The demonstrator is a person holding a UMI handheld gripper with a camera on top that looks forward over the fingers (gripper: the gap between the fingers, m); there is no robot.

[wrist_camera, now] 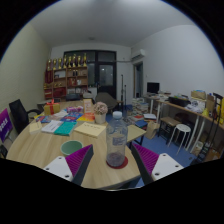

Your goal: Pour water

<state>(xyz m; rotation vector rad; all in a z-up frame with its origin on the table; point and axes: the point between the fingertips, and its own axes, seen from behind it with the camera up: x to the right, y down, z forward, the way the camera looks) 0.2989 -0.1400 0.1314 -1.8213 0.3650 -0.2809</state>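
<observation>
One bottle (117, 139) stands upright on the table (45, 150) at lower centre of the frame, between the two fingers of the gripper (113, 158). Both pads (80, 160) sit wide apart with a gap at each side of it, so nothing is gripped yet. One green bowl (72, 147) lies just left of the bottle, likely the thing to be filled. Pouring looks not yet begun: closing on the bottle, lifting, and tilting it over the bowl all remain
</observation>
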